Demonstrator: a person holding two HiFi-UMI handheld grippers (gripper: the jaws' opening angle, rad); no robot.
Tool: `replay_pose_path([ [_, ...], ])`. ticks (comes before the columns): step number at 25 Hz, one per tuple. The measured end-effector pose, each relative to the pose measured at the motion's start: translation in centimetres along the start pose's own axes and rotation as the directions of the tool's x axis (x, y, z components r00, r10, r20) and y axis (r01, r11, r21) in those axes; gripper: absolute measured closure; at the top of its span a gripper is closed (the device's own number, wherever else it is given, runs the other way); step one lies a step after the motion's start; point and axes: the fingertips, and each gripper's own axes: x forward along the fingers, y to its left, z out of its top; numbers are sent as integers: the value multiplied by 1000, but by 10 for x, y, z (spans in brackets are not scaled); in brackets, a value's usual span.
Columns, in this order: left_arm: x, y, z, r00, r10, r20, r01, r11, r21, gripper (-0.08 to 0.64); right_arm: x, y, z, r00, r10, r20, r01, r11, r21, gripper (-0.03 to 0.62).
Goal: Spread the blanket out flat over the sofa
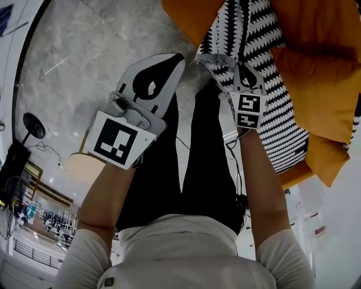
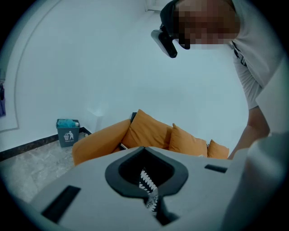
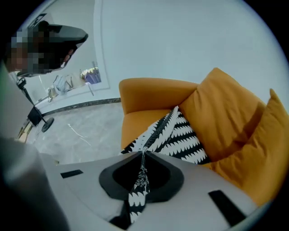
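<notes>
Blanket [image 1: 269,39], black-and-white, lies upper right on the orange sofa [image 1: 321,34]; we pinch its edge in the right gripper [image 1: 243,68] and the left gripper [image 1: 172,61].

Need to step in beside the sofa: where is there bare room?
The floor beside the sofa is bare, as is the seat strip between armrest and blanket. Crowded: cushions fill the back.

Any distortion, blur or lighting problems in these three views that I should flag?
Head view: evenly lit and sharp, with a strong wide-angle bend at the edges. Left gripper view: round dark vignette, bluish cast, mosaic patch near the top. Right gripper view: same vignette; the blanket stripes are crisp, softer nearest the lens.
</notes>
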Motion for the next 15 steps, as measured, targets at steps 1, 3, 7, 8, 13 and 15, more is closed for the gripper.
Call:
replay_pose_path([
  [1,-8,7,3,1000,7,4,-7,1000,-12,551,0,11,12,1000,11,0,-11,1000,-21,555],
  [3,-26,21,8,1000,16,9,-16,999,-30,551,3,34,35,999,35,0,-35,998,-59,555],
  [7,-59,52,19,999,43,10,-42,998,-47,551,23,78,84,996,84,7,-83,988,-130,556],
  [8,-65,60,24,999,49,16,-49,998,-47,551,32,87,95,996,94,6,-92,985,-148,555],
  [13,-108,107,51,995,91,34,-88,992,-86,551,70,136,160,992,121,-36,-126,964,-235,555],
  [15,-119,133,49,991,129,34,-125,987,-105,551,96,157,182,987,151,-53,-159,947,-278,557],
])
